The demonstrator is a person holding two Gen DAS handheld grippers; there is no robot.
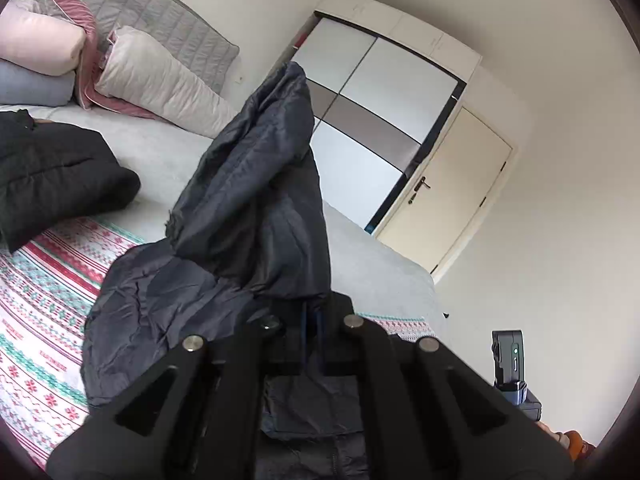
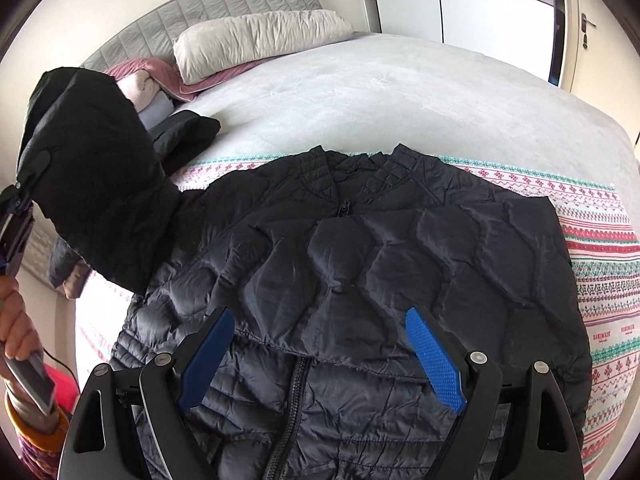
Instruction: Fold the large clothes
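Note:
A dark navy quilted jacket (image 2: 380, 248) lies spread on a patterned blanket (image 2: 600, 280) on the bed. My left gripper (image 1: 310, 320) is shut on the jacket's sleeve (image 1: 264, 184) and holds it lifted above the bed; the sleeve hangs over the fingers. In the right wrist view this raised sleeve (image 2: 100, 184) shows at the left, with the left gripper (image 2: 16, 224) at its lower end. My right gripper (image 2: 320, 352) is open just above the jacket's folded lower part, its blue pads (image 2: 434, 360) apart and empty.
A black folded garment (image 1: 52, 176) lies on the grey bed (image 2: 400, 92) beyond the blanket. Pillows (image 2: 260, 36) and folded bedding lie by the grey headboard. A wardrobe (image 1: 372, 108) and a door (image 1: 452, 184) stand beyond the bed.

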